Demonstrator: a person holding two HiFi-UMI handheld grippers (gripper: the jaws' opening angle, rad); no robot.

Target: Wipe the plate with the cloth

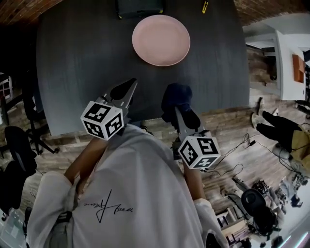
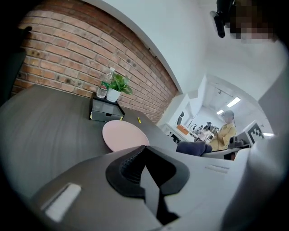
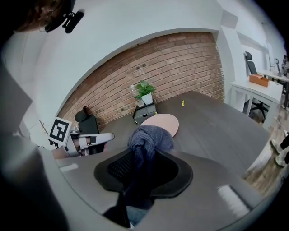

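A round pink plate (image 1: 161, 39) lies bare at the far middle of the dark grey table (image 1: 72, 63); it also shows in the left gripper view (image 2: 124, 136) and the right gripper view (image 3: 163, 123). My right gripper (image 1: 178, 105) is shut on a bunched dark blue cloth (image 1: 177, 99), which hangs over the table's near edge, short of the plate. The cloth (image 3: 147, 143) fills the jaws in the right gripper view. My left gripper (image 1: 130, 86) is shut with nothing in it, over the near table edge, left of the cloth.
A dark box (image 1: 140, 7) stands at the table's far edge with a potted plant (image 2: 118, 87) and a bottle (image 2: 105, 84) on it. A small yellow item (image 1: 205, 7) lies to its right. Black chairs (image 1: 19, 150) stand at the left, cables and gear (image 1: 256, 203) on the floor at the right.
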